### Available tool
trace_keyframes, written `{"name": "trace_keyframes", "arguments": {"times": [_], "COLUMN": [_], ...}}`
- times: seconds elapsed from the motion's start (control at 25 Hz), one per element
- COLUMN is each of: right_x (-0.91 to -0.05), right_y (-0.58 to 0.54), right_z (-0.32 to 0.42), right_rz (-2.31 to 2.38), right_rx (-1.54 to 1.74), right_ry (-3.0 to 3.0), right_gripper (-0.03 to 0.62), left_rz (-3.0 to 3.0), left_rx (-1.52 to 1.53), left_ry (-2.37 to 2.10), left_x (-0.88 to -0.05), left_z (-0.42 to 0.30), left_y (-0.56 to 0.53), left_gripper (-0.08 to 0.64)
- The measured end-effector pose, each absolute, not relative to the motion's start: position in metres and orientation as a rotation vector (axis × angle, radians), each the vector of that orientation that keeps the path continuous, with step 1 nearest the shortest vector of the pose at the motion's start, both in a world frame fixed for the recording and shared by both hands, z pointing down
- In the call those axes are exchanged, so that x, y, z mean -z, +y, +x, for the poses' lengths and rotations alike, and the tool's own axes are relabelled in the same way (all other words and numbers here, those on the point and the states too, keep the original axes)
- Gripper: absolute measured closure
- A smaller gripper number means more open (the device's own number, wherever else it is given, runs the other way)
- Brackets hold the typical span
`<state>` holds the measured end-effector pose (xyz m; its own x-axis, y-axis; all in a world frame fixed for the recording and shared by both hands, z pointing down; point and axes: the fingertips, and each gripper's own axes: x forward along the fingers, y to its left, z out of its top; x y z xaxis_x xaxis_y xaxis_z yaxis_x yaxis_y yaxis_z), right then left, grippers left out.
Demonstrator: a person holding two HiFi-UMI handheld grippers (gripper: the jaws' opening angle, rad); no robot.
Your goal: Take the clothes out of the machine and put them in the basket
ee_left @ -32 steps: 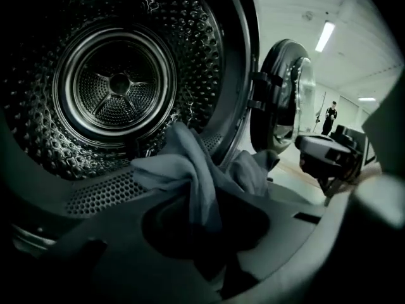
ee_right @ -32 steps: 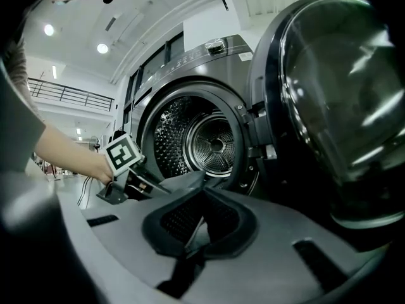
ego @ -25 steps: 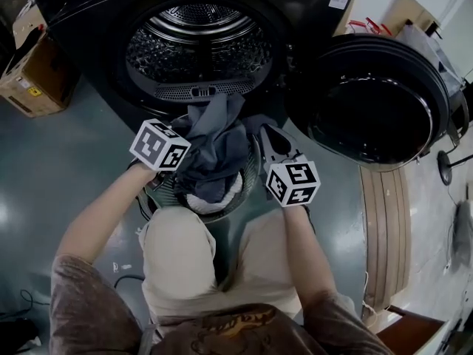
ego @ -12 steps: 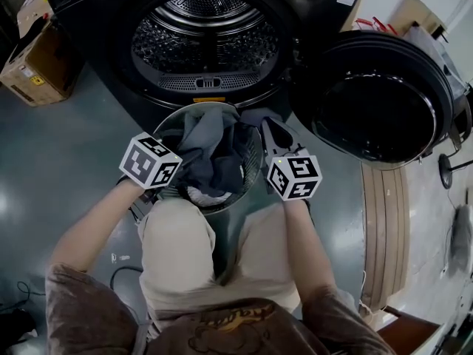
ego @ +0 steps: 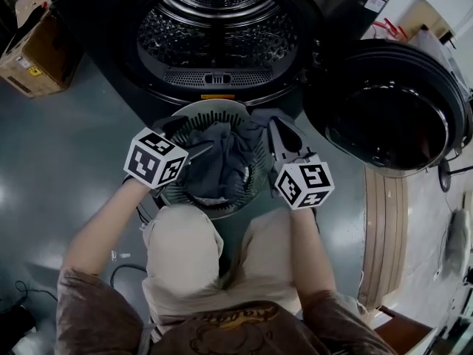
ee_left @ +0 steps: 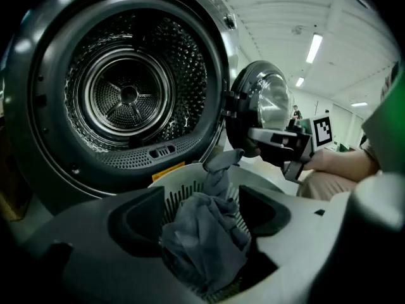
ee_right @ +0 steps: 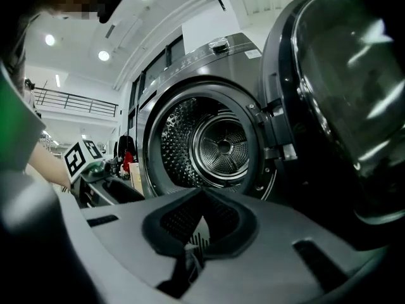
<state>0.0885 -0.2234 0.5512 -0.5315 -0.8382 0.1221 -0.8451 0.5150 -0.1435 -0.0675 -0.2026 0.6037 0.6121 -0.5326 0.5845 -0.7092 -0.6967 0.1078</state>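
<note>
Jaws of my left gripper [ee_left: 201, 223] are opening right now. A gray cloth [ee_left: 209, 252] sits in the gap between them, but the pads do not squeeze it. I think this is the letting-go step: the cloth is going into the basket [ego: 211, 107]. Most of the cloth lies bunched up inside the basket, right under and in front of this gripper. 1 end of it sticks up above the far rim. From the head view, my left gripper is at the basket's left edge and points in over the clothes. My right gripper [ee_right: 201, 195] is at the basket's right edge, just beside a dark fold that hangs over the rim. Its 2 tips are pressed together, and I see nothing caught between them. Past the basket stands the machine [ego: 89, 28], with its door [ego: 392, 109] swung wide open to the right. The drum [ee_left: 126, 94] looks bare as far as I can see, though its near bottom is hidden from me. Next, I think I should lift the left gripper clear so the cloth stays down and does not snag on a pad. Then I should look into the drum for anything left and push that loose end inside the rim.
</note>
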Motion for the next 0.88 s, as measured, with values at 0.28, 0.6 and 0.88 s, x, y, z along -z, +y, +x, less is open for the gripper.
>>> {"name": "trace_keyframes", "arguments": {"times": [0.28,0.6,0.88], "right_x": [-0.530,-0.429,-0.289], "right_y": [-0.225,-0.202,-0.188], "right_z": [0.059,0.016,-0.007], "right_rz": [1.555,1.374,1.273], "right_rx": [-0.503,-0.616,-0.622], "right_ry": [-2.648,-2.554,-2.513], "right_gripper": [0.595,0.595,0.595], "left_rz": [2.440,2.350,2.307], "left_rx": [-0.624,-0.544,-0.515], "left_ry": [-0.987,-1.014,-1.033], "left_x": [-0.594,-0.470,-0.327], "left_z": [-0.082,-0.107,-0.133], "left_y": [-0.214,-0.195,-0.169], "left_gripper": [0.196,0.193,0.195]}}
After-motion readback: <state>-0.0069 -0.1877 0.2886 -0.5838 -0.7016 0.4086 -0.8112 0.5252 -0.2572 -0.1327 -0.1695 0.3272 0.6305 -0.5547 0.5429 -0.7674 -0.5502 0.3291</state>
